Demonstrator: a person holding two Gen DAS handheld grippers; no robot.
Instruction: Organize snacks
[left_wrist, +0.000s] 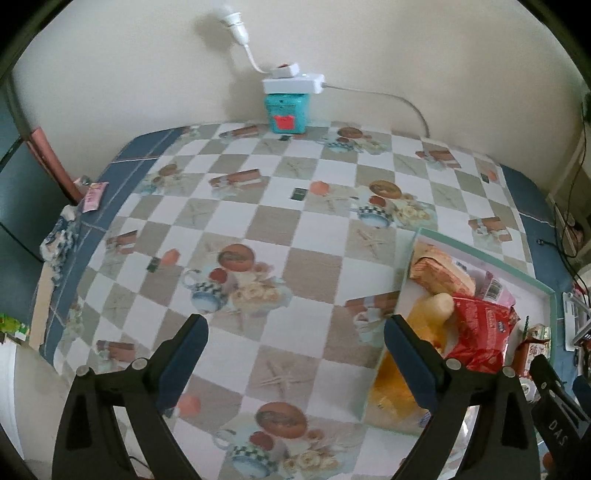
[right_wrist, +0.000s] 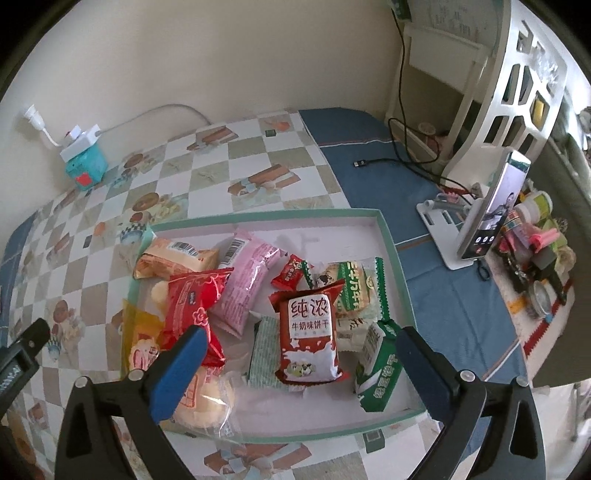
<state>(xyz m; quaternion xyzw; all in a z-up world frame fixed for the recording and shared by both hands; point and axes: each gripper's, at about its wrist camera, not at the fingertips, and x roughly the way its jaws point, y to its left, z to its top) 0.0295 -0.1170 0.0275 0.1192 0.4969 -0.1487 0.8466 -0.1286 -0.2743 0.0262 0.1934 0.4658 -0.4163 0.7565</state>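
A shallow white tray with a green rim (right_wrist: 280, 215) lies on the checked tablecloth and holds several snack packs. Among them are a red-and-white milk biscuit pack (right_wrist: 310, 336), a pink pack (right_wrist: 247, 280), a shiny red pack (right_wrist: 192, 306), an orange pack (right_wrist: 173, 260) and a green pack (right_wrist: 376, 369). My right gripper (right_wrist: 301, 334) hangs open above the tray's near half, with nothing gripped. My left gripper (left_wrist: 295, 325) stands open over bare tablecloth, left of the tray's rim (left_wrist: 480, 253); its right finger overlaps a yellow pack (left_wrist: 432, 314) in the picture.
A teal box with a white power strip on top (left_wrist: 284, 110) stands at the wall. Right of the tray are a phone on a white stand (right_wrist: 491, 214), a black cable (right_wrist: 388, 162) and a cluster of jars (right_wrist: 535, 258). A pink wrapper (left_wrist: 94, 195) lies at the table's left edge.
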